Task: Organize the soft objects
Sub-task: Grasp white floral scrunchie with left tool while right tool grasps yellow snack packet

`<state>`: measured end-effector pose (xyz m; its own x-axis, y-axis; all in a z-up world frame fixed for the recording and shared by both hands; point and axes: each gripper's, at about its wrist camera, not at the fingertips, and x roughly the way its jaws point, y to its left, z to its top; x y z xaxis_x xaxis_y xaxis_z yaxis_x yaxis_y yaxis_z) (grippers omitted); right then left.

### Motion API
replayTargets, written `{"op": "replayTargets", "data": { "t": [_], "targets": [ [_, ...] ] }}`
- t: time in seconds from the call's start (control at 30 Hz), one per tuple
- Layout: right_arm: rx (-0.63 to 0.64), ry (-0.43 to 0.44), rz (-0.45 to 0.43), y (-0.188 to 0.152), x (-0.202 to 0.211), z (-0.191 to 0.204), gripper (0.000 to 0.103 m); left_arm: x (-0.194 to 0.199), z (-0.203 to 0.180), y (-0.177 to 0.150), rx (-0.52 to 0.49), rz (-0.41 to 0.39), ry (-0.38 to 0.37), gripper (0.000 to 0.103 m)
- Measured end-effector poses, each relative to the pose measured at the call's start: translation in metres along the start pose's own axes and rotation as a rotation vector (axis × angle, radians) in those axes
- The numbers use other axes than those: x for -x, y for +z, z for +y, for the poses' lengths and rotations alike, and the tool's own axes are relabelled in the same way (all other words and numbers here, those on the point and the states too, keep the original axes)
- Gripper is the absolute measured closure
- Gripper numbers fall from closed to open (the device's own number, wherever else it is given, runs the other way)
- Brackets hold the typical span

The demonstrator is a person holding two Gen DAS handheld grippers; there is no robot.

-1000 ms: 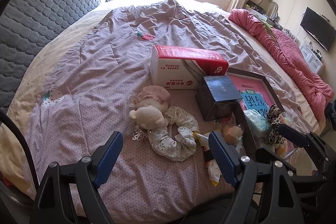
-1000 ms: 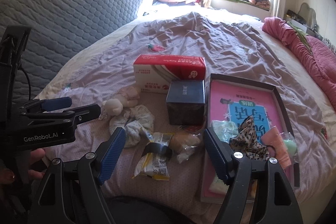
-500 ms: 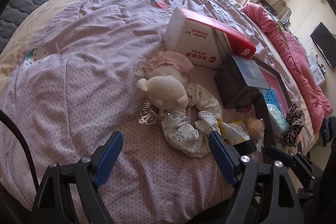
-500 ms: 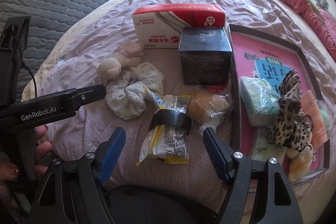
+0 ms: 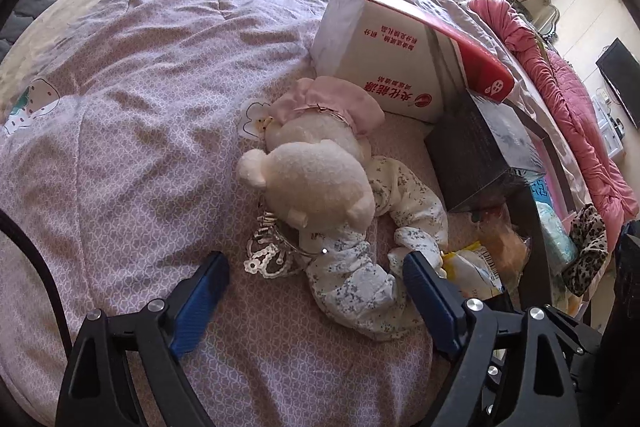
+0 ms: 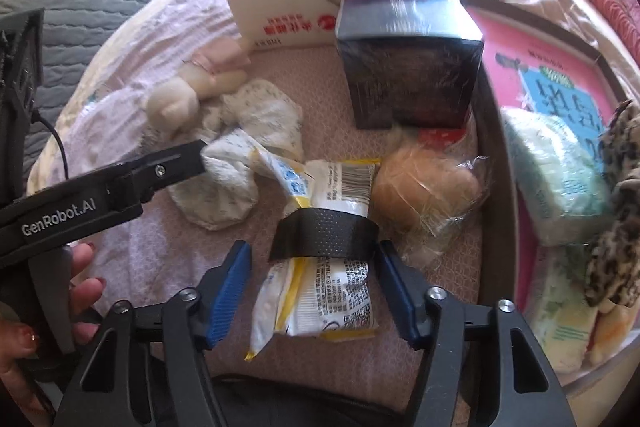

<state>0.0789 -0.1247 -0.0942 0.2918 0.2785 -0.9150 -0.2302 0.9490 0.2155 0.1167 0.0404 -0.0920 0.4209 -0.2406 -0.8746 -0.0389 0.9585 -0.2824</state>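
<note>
Sunlit and rumpled, a bed [image 5: 132, 75] under a lilac patterned quilt carries a clutter of things near its front edge. A cream plush bear [image 5: 316, 183] in a pink frill lies face down beside a red-and-white carton [image 5: 392, 67], with a floral fabric scrunchie [image 5: 360, 279] curled against its head and a small silver crown trinket [image 5: 266, 251] just beside it. The left gripper [image 5: 316, 275] hangs over the scrunchie with its jaws wide; they have just been opening, the cloth lies between the blue pads and neither pad presses on it. In the right wrist view, the right gripper [image 6: 316, 267] stands over a yellow-and-white snack packet [image 6: 324, 267] wrapped by a black band [image 6: 324, 235]; its jaws have just been closing, the pads flank the band and packet, and its right pad looks to meet the band's edge, though I cannot tell if it grips. A wrapped bun [image 6: 428, 195] lies just right of the packet, in front of a dark box [image 6: 408, 83]. Further right, a dark-rimmed tray [image 6: 490, 187] with a pink liner holds a pale green pack [image 6: 556, 167] and a leopard-print scrunchie [image 6: 616, 211]. A hand [image 6: 48, 299] holds the left gripper's handle.
</note>
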Motion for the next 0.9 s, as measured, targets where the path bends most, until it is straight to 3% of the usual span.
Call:
{"op": "replayTargets", "data": {
  "t": [0.23,0.3,0.33,0.37,0.4,0.47,0.57,0.63,0.9],
  "targets": [
    [-0.014,0.025,-0.029,0.001,0.001,-0.007,0.054,-0.021,-0.028,-0.005,-0.130,-0.013,0.156,0.010],
    [-0.013,0.034,-0.037,0.001,0.003,-0.008,0.054,-0.022,-0.030,-0.005,-0.129,-0.021,0.152,0.017],
    [-0.015,0.038,-0.042,0.000,0.005,-0.008,0.055,-0.020,-0.029,-0.004,-0.122,-0.030,0.136,0.033],
    [-0.016,0.042,-0.051,0.000,0.007,-0.009,0.055,-0.019,-0.029,-0.003,-0.121,-0.034,0.127,0.054],
    [-0.016,0.048,-0.060,-0.001,0.010,-0.010,0.055,-0.017,-0.027,-0.003,-0.123,-0.039,0.129,0.066],
    [-0.014,0.055,-0.066,-0.002,0.014,-0.010,0.055,-0.013,-0.021,-0.003,-0.111,-0.046,0.095,0.079],
    [-0.009,0.076,-0.092,-0.005,0.022,-0.009,0.055,-0.005,-0.006,-0.004,-0.046,-0.053,-0.016,0.093],
    [-0.004,0.090,-0.131,-0.007,0.032,-0.008,0.056,0.004,0.000,-0.007,-0.015,-0.051,-0.062,0.093],
    [-0.002,0.139,-0.234,-0.013,0.067,-0.008,0.057,0.054,-0.017,-0.023,-0.060,-0.122,-0.099,0.093]
  ]
}}
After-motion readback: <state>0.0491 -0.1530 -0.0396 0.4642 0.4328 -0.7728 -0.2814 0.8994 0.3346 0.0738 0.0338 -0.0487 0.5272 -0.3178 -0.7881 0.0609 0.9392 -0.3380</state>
